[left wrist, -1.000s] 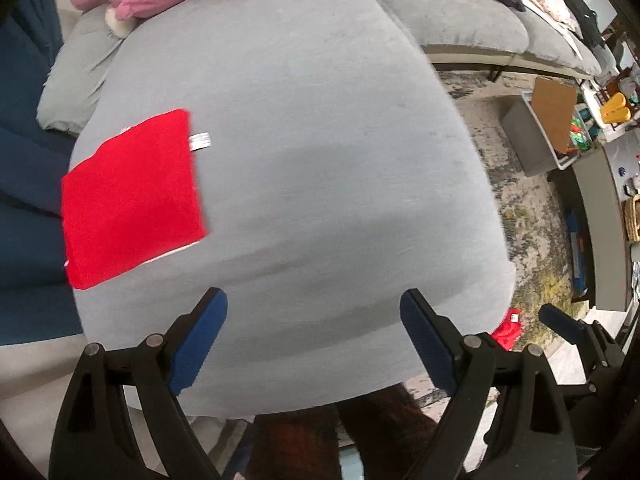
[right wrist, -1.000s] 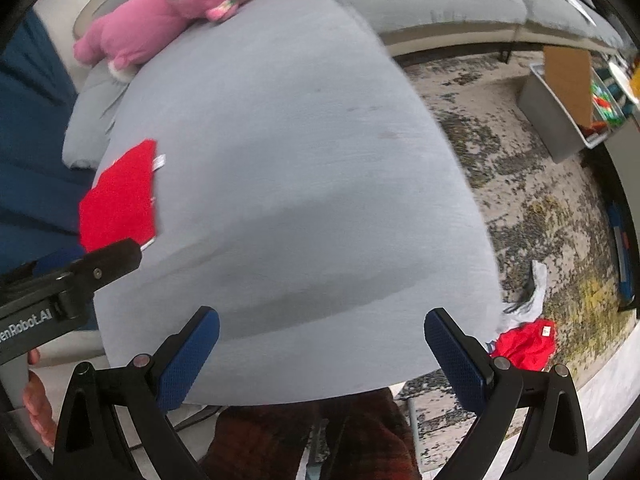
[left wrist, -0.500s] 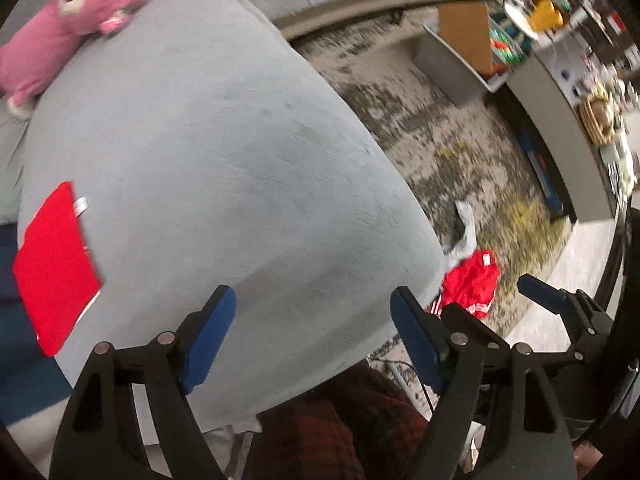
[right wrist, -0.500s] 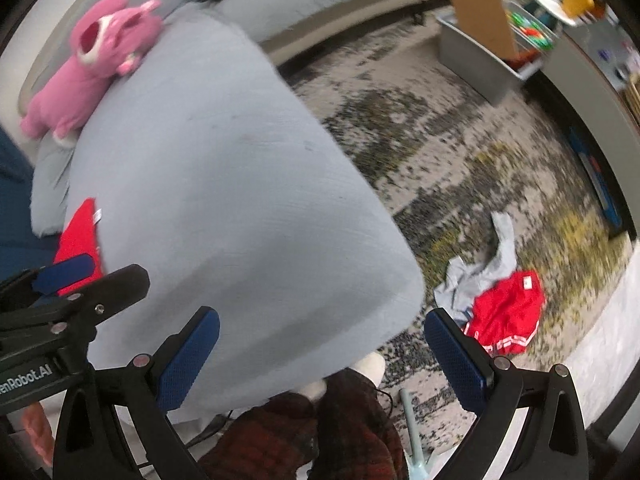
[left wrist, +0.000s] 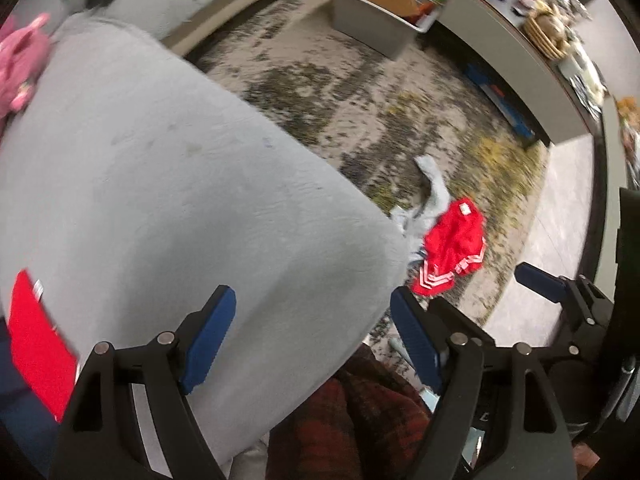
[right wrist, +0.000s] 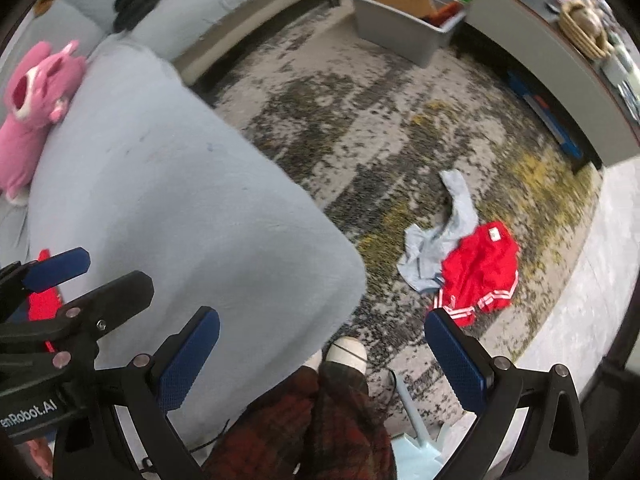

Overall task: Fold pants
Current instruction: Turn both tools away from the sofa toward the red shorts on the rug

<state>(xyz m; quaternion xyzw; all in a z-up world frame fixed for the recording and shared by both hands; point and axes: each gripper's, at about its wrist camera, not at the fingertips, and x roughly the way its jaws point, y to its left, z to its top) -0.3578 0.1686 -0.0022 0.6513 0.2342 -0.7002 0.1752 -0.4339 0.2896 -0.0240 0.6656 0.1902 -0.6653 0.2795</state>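
Hovering released, both empty: left gripper over grey cushion; right gripper beside it. Crumpled red pants on rug ahead, right of both.

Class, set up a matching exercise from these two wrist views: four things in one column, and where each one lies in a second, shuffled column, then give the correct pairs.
Things
1. red shorts with white stripes
2. pink plush toy
3. folded red garment
4. grey storage bin

Places
A. at the far end of the grey cushion
B. on the patterned rug, touching a light blue garment
C. on the rug's far side, by the long grey cabinet
D. on the cushion's near left edge

Pairs: 1-B, 2-A, 3-D, 4-C
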